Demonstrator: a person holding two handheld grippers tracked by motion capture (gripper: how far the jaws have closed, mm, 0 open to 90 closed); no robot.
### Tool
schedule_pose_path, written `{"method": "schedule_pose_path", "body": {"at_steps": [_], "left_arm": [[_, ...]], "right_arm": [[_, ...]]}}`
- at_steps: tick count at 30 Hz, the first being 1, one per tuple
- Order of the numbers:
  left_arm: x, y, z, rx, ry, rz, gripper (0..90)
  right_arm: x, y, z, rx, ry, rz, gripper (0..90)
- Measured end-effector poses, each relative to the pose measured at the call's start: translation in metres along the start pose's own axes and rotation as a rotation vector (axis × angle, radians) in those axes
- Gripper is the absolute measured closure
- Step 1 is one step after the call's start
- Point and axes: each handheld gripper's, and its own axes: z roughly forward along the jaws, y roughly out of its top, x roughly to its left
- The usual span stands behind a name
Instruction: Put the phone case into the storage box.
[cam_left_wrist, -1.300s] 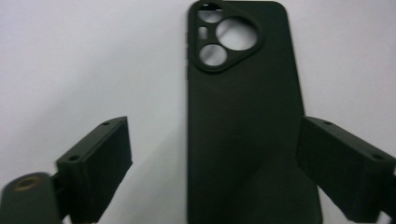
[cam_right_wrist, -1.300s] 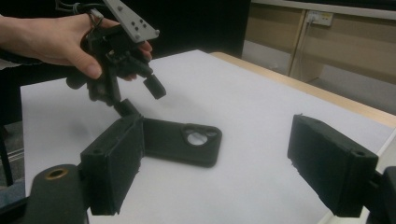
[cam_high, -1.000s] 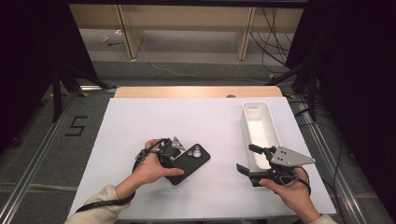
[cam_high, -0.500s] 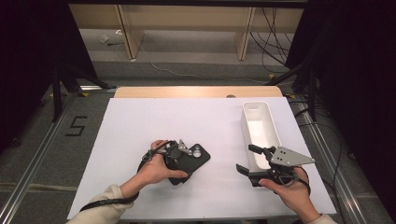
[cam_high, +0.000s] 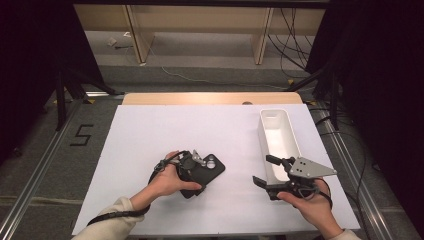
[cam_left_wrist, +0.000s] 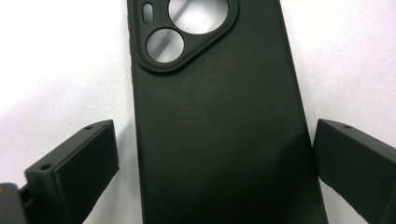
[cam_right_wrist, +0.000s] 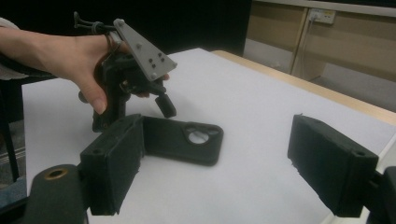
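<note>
A black phone case (cam_high: 209, 170) lies flat on the white table (cam_high: 200, 130), camera cutouts up and toward the far right. My left gripper (cam_high: 195, 169) is held low over the case's near end. In the left gripper view the case (cam_left_wrist: 219, 130) runs between the open jaws of that gripper (cam_left_wrist: 213, 127), with a thin gap on each side. My right gripper (cam_high: 261, 170) hovers open to the right, holding nothing. From the right gripper view, its open jaws (cam_right_wrist: 217, 140) frame the case (cam_right_wrist: 187, 137) and the left gripper (cam_right_wrist: 135, 109).
A long white tray (cam_high: 279, 137) stands at the right of the table, just beyond the right gripper. A wooden table edge (cam_high: 210, 98) runs along the far side. Black frame legs and cables stand on the floor around the table.
My left hand and gripper have edged slightly right, further over the phone case. The right gripper has stayed in place.
</note>
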Motion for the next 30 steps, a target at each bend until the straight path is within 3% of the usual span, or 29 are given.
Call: {"method": "schedule_pose_path", "body": {"at_steps": [14,30], "left_arm": [[0.0015,0.0018,0.0014,0.003,-0.020,-0.001,1.6],[0.0009,0.0034,-0.0009,0.016,-0.029,0.026,7.1]], "right_arm": [[0.0006,-0.0004,0.0008,0.003,0.003,0.003,19.7],[0.0008,-0.0007,0.0014,0.006,0.005,0.003,19.6]]}}
